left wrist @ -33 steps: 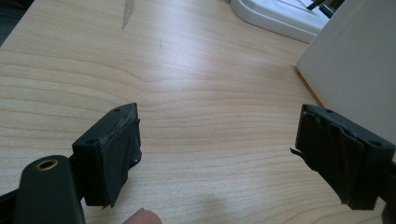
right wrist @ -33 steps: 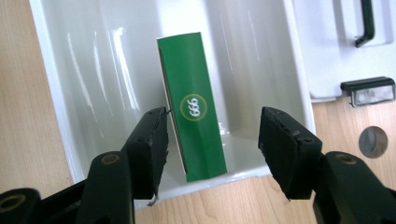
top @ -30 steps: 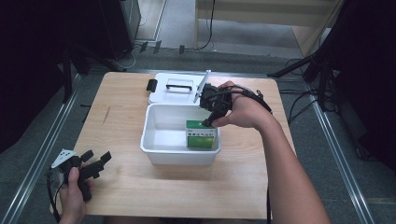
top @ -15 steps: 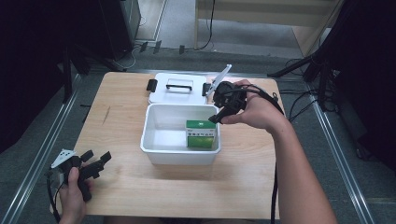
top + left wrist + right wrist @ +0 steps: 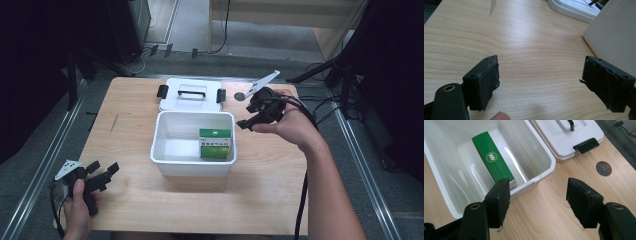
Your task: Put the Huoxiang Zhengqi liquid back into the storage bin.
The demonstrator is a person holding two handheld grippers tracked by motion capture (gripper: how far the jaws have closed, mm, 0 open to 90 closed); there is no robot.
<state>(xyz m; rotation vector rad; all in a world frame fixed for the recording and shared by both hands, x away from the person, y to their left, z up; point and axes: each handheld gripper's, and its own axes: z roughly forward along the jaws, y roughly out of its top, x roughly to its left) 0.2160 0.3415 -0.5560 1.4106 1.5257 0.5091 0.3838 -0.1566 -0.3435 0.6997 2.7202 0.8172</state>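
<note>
White plastic forms the open bin (image 5: 192, 145) that sits near the middle of the wooden desk (image 5: 130, 107), and everything else is placed from it. Inside the bin, against its right wall and toward the person's side, a green box (image 5: 215, 143) stands on edge; in the right gripper view its green top face with a round white-ringed mark lies along that wall. Just behind the bin, on the far side from the person, the white lid (image 5: 190, 94) lies flat with its dark handle up and a black latch at each end, its near edge touching or almost touching the bin's far rim. To the right of the bin, above its right rim corner and lifted clear of the desk, the right gripper (image 5: 249, 119) is held in the person's right hand (image 5: 287, 125); its jaws stand wide apart with nothing between them, and in its own view they frame the bin's corner and bare wood. A small round dark hole (image 5: 603, 168) in the desk lies just beyond the lid's right end. To the left of the bin and nearer the person, well apart from it, the left gripper (image 5: 102, 172) rests low by the desk's front corner in the left hand (image 5: 80, 202), its jaws also spread wide over bare wood, with the bin's white outer wall at the right edge of its view.
</note>
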